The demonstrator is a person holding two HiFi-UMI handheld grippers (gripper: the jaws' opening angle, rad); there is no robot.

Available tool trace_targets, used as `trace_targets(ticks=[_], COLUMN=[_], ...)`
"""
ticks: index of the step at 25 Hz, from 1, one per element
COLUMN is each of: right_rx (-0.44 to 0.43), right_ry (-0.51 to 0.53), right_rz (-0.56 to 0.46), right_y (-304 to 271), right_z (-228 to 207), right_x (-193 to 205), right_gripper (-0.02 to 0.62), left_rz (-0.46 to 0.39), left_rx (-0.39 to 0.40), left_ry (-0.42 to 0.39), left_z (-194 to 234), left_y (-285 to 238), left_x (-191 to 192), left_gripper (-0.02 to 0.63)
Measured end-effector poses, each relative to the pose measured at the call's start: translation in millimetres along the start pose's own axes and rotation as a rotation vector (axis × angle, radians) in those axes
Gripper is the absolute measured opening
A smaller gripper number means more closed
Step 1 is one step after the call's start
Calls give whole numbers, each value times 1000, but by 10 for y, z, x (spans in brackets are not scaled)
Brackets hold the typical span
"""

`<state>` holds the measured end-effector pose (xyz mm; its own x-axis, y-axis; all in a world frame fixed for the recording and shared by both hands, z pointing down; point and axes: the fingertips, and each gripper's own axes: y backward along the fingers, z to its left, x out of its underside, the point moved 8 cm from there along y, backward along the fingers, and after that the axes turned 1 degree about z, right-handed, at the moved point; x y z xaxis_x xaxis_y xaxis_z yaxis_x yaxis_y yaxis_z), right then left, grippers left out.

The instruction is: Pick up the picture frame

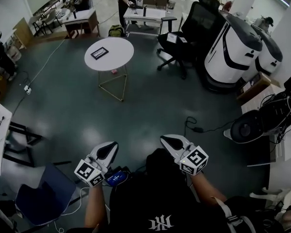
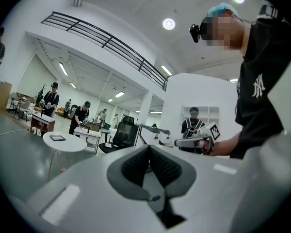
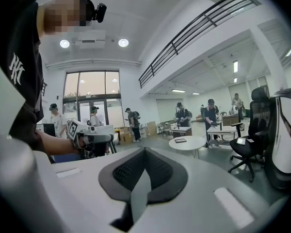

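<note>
head view: open grey floor (image 1: 87, 110) lies between me and the round white counter (image 1: 121, 64), and an office chair (image 1: 184, 38) stands near its right side. the picture frame (image 1: 99, 52), dark-rimmed, lies flat left of the counter's middle. my left hand-held gripper (image 1: 111, 145) and right hand-held gripper (image 1: 168, 140) are well apart from it.

left gripper view: jaws pressed together, nothing between them. the frame is far off on the counter.

right gripper view: jaws together too, and empty, with the counter well ahead.

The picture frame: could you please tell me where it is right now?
In the head view, the picture frame lies flat on the round white table, upper centre-left, with the black office chair to its right.
</note>
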<state>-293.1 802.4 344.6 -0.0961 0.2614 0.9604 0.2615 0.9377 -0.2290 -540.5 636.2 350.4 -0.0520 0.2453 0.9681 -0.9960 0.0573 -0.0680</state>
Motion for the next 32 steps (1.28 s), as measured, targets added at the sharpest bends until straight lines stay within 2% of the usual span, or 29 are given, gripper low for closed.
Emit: trace_targets(ticks=[5, 13, 19, 22, 27, 32], right_rx=[-20, -67, -104, -118, -184, -224], right_ry=[-16, -36, -17, -7, 14, -17], right_rz=[-31, -75, -26, -29, -22, -40], right_y=[-200, -572, -513, -572, -783, -896], right_z=[-654, -2200, -3415, -3898, -4409, -4623], right_x=[-75, -416, -775, -894, -998, -1019], right_gripper=[0, 0, 0, 0, 0, 0], left_rz=[11, 81, 39, 16, -7, 12], left_rx=[-4, -33, -94, -120, -169, -200], left_ry=[-26, -27, 29, 27, 25, 8], left_z=[259, 740, 993, 1104, 1279, 1310], left_y=[-643, -2051, -3040, -3415, -3837, -3978], left_x=[-157, -400, -824, -982, -1153, -1224], left_gripper=[3, 3, 3, 3, 3, 3])
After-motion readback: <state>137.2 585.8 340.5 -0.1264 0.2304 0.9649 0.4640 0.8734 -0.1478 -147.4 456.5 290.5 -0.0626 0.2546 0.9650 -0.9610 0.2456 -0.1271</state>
